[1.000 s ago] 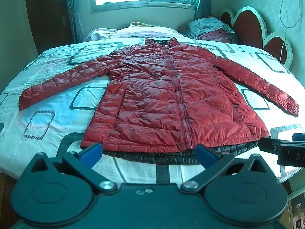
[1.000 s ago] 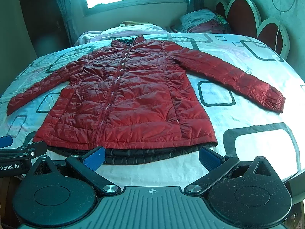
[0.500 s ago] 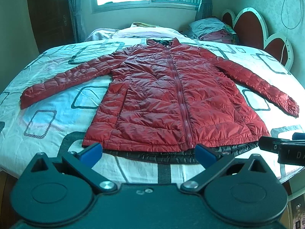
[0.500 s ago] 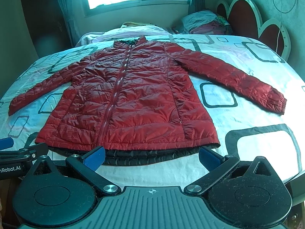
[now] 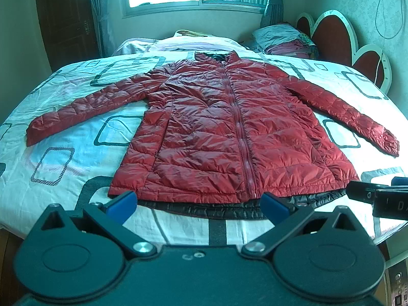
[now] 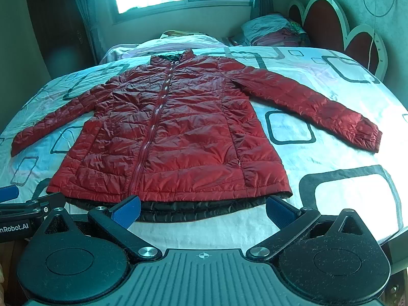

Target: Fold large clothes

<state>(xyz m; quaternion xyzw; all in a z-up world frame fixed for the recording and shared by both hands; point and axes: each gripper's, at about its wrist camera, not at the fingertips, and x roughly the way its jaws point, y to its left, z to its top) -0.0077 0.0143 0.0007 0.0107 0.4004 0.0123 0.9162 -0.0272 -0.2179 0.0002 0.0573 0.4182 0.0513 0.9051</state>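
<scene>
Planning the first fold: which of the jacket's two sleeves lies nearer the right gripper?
The sleeve stretching toward the headboard side, its cuff on the right of the right wrist view. The other sleeve runs away to the left, beyond the left gripper.

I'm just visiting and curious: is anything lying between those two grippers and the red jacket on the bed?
Nothing visible. The jacket lies spread flat on the bed, and only bare sheet separates its hem from the open left gripper and the open right gripper. The pillows sit far behind the collar.
</scene>
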